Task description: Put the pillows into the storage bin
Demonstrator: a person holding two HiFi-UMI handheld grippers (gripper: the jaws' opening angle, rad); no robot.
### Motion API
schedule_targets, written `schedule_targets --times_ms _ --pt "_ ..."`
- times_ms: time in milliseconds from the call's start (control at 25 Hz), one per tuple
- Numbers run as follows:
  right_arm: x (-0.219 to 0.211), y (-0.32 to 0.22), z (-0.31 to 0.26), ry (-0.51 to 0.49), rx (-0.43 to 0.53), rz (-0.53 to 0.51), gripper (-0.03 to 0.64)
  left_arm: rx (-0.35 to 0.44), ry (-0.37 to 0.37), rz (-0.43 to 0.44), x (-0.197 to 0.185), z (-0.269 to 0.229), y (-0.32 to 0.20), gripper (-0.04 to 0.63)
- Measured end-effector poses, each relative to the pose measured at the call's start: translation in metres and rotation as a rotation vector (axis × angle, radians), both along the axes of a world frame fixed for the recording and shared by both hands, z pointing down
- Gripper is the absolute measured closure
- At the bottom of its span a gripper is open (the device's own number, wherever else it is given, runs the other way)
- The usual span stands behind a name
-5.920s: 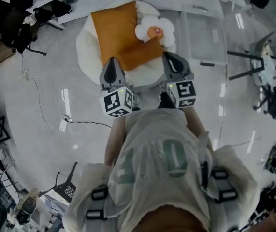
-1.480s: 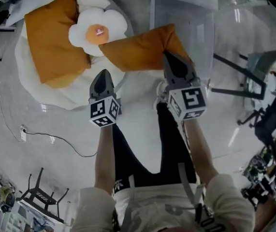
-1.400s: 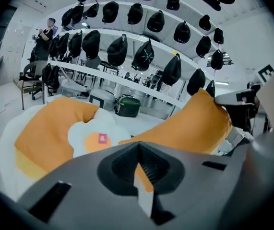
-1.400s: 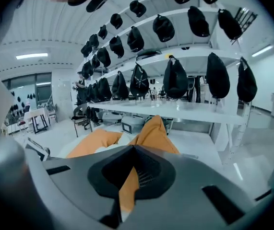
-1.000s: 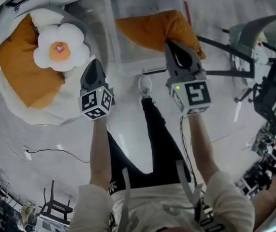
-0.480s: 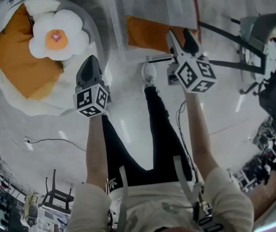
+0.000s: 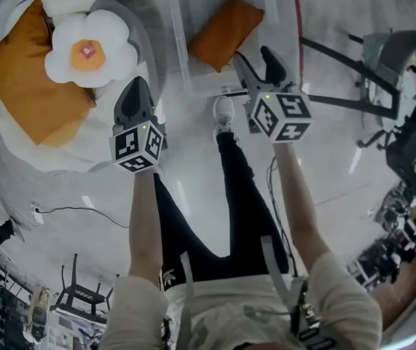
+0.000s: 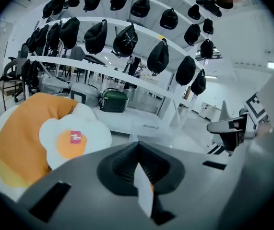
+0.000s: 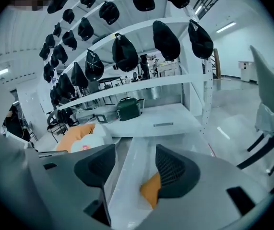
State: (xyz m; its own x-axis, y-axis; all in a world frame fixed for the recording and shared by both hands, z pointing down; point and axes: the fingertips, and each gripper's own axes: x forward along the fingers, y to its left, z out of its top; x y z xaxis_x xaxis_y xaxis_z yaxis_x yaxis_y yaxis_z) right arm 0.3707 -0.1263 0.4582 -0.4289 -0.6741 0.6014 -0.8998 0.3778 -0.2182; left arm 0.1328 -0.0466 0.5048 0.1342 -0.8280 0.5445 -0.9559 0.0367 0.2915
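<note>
A small orange pillow [image 7: 226, 31] lies inside the clear storage bin [image 7: 181, 49], and nothing is gripping it. My right gripper [image 7: 257, 58] hangs just in front of it, jaws open and empty; in the right gripper view the small orange pillow [image 9: 151, 188] shows between and beyond the fingers [image 9: 175, 169]. My left gripper [image 7: 135, 97] is shut and empty, by the white round cushion [image 7: 84, 148]. On that cushion rest a large orange pillow [image 7: 25, 71] and a fried-egg pillow [image 7: 87, 46]. The left gripper view shows the egg pillow [image 8: 72, 140] ahead on the left.
The person's shoe [image 7: 224, 111] stands on the floor between both grippers, near the bin's front edge. Black metal chair frames [image 7: 382, 49] stand to the right. A cable [image 7: 69, 210] runs across the floor at left. White shelving hung with black caps [image 8: 127, 37] stands behind the cushion and bin.
The right gripper carried the small orange pillow from the cushion over to the bin, then opened. The pillow has dropped into the bin. The left gripper stayed shut by the cushion.
</note>
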Motion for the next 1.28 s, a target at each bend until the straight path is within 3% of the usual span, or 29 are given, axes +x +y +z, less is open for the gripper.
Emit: schedule_targets --times_ms 360,600,720,880,1000,1120,1280 --pt "-0.055 -0.003 0.006 -0.024 -0.005 -0.087 0.382 0.013 -0.019 -0.091 -0.048 -0.001 0.013 0.591" --pt "-0.144 -0.007 0.03 -0.113 -0.056 -0.188 0.38 -0.009 -0.018 -0.14 -0.085 0.011 0.035 0.591" --pt "-0.198 0.006 0.062 -0.159 -0.164 -0.26 0.377 -0.015 -0.012 -0.161 -0.104 0.017 0.049 0.591" --pt "-0.249 0.026 0.13 -0.137 -0.355 -0.328 0.345 -0.024 -0.007 -0.208 -0.129 0.026 0.065 0.591" --pt "-0.268 0.035 0.182 -0.147 -0.483 -0.284 0.32 -0.037 -0.017 -0.213 -0.145 0.029 0.08 0.591" --pt "-0.286 0.041 0.214 -0.222 -0.586 -0.216 0.311 -0.056 -0.023 -0.226 -0.162 0.031 0.102 0.591" --pt "-0.31 0.042 0.23 -0.311 -0.637 -0.162 0.311 -0.087 -0.03 -0.263 -0.184 0.037 0.131 0.591"
